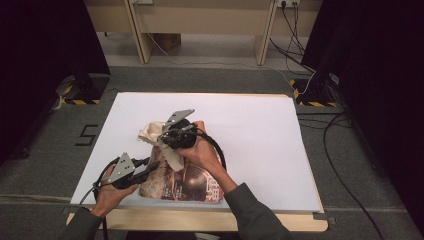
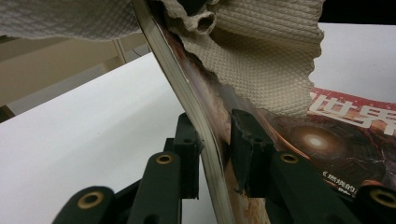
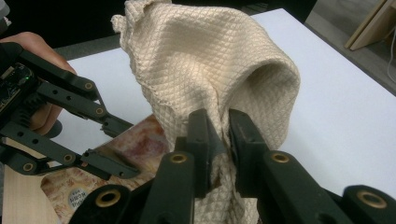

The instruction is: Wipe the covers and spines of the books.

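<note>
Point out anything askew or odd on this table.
The glossy reddish-brown magazine is tipped up on edge, clamped in the left tool, not lying flat. The cream waffle-weave cloth hangs bunched from the right tool, draping over the magazine. Nothing looks spilled or torn.

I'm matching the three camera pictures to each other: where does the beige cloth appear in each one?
High view: beige cloth at the table's middle, hanging from the right gripper.
Left gripper view: across the top, draped over the magazine.
Right gripper view: centre, pinched between the jaws.
Shared landmark: the magazine, clamped at its edge by the left gripper.
</note>
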A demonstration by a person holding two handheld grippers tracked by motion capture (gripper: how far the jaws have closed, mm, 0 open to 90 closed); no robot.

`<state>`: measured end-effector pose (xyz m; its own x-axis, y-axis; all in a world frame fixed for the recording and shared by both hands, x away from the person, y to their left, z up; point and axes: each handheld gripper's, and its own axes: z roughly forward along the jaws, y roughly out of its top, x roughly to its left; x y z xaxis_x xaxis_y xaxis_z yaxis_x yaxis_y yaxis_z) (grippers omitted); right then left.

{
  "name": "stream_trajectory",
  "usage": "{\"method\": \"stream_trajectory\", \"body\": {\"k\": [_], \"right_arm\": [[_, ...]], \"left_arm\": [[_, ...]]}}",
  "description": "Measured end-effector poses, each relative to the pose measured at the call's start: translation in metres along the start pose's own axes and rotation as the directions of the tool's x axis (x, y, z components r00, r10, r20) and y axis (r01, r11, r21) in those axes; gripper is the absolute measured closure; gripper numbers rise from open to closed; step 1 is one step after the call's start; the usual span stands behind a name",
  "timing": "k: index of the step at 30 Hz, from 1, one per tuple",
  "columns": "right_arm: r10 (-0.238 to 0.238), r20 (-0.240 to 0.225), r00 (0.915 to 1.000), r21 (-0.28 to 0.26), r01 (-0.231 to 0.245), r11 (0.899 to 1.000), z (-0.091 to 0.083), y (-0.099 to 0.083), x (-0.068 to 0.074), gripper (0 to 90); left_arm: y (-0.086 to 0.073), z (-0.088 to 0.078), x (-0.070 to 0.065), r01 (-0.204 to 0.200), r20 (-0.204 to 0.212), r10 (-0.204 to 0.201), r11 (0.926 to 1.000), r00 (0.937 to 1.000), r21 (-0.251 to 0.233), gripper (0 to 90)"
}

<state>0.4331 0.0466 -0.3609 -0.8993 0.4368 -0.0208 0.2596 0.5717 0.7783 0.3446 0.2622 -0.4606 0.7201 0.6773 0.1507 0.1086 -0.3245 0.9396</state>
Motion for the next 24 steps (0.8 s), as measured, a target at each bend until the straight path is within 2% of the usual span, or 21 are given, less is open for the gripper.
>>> {"method": "stream_trajectory", "body": {"k": [2,5,8,16,24], "right_arm": [[0.008,-0.013,0.9999,0.0,-0.008,1.0,-0.001,-0.003,-0.002,79.9],[-0.004,0.007,1.0,0.013,0.004,1.0,-0.002,-0.008,-0.006,79.9],[0.035,0.004,0.9994,0.025,-0.035,0.999,-0.003,-0.017,-0.013,79.9],[0.089,0.031,0.9956,0.057,-0.091,0.994,-0.007,-0.053,-0.038,79.8],[0.15,0.068,0.9864,0.102,-0.156,0.982,-0.014,-0.085,-0.058,79.8]], "left_arm": [[0.0,0.0,-0.001,-0.001,0.0,0.001,1.0,1.0,-0.001,72.6],[0.001,0.0,0.0,-0.003,0.0,0.003,1.0,1.0,-0.001,72.7],[0.0,0.0,0.0,-0.003,-0.001,0.003,1.0,1.0,0.003,72.6],[0.0,0.001,0.0,0.002,0.0,-0.002,1.0,1.0,0.001,72.5],[0.001,0.0,0.0,-0.004,-0.001,0.004,1.0,1.0,-0.003,72.6]]}}
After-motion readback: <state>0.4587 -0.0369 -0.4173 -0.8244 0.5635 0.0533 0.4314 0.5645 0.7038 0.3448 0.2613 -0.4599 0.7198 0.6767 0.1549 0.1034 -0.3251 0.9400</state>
